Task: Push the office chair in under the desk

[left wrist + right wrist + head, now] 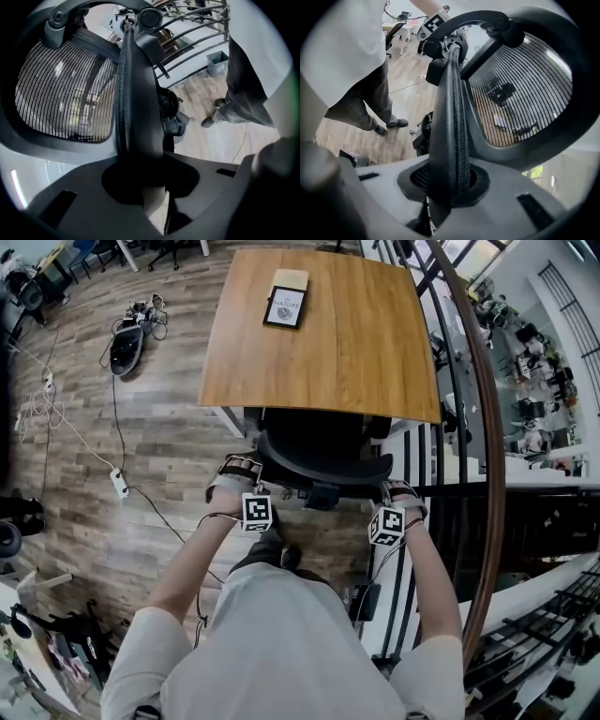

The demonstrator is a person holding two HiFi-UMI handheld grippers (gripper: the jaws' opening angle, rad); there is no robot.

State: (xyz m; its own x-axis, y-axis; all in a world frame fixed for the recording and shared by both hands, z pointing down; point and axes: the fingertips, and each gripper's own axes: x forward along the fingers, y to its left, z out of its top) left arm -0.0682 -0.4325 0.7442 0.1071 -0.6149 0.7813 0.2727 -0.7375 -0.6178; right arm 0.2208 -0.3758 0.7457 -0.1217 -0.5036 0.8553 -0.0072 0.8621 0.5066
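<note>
Fingers (70, 197) of the left gripper (247, 465) are clenched on the left side of the backrest's black rim, which runs straight up between them in the left gripper view. No gap shows on either side of it. The grey mesh of the backrest spreads to the left of that rim.

The office chair (319, 451) stands at the near edge of the desk (356, 352). Its seat is tucked under the wooden top, and its curved backrest sits just outside that edge, in front of the person's torso. A booklet (286, 306) lies flat near the far edge of the desk, left of its middle.

The right gripper (396, 488) grasps the right side of the same backrest. In the right gripper view its fingers (525, 201) press the padded rim from both sides, with the mesh spreading to the right. A dark railing (469, 427) curves past the desk's right edge.
</note>
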